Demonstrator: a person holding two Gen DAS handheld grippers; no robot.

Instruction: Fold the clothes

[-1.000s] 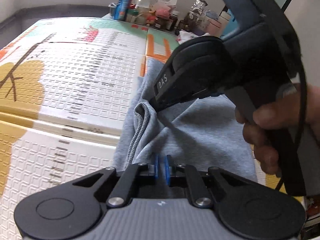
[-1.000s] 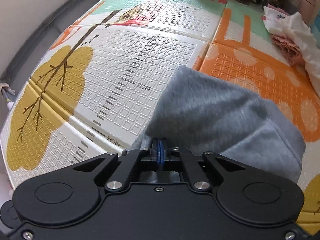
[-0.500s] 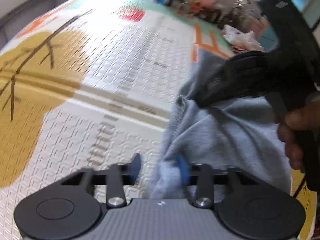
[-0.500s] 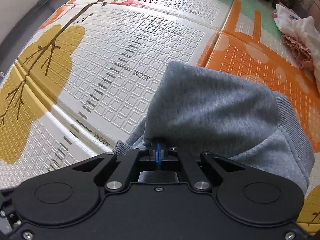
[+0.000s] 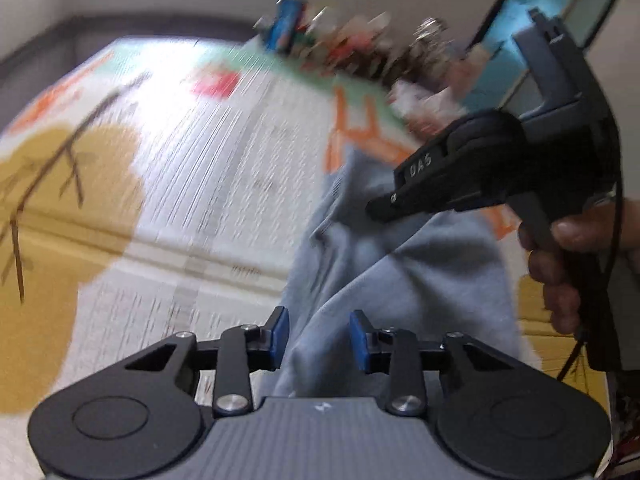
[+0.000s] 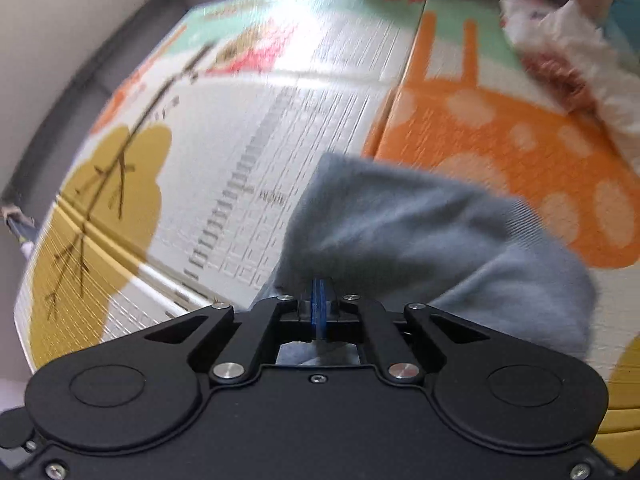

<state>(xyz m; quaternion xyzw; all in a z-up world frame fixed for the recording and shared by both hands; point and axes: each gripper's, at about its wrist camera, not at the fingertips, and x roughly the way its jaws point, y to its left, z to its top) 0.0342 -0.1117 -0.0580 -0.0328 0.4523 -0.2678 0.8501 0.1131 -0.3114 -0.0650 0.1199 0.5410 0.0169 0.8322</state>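
A grey sweatshirt (image 5: 404, 276) hangs bunched over the patterned play mat (image 5: 192, 184). My left gripper (image 5: 319, 338) is open, its blue pads standing either side of a fold of the grey cloth without pinching it. My right gripper (image 6: 319, 304) is shut on the grey sweatshirt (image 6: 420, 232) and holds it lifted above the mat (image 6: 260, 148). In the left wrist view the right gripper (image 5: 380, 204) shows from the side, held by a hand, with cloth draping down from its tip.
A white and pink pile of clothes (image 6: 572, 60) lies at the mat's far right. Cans and jars (image 5: 328, 36) crowd the far edge. A grey wall base (image 6: 72, 80) runs along the mat's left side.
My left gripper has opened and let go of the sweatshirt. My right gripper stays shut on the cloth and has lifted it. Both views have swung and are now blurred.
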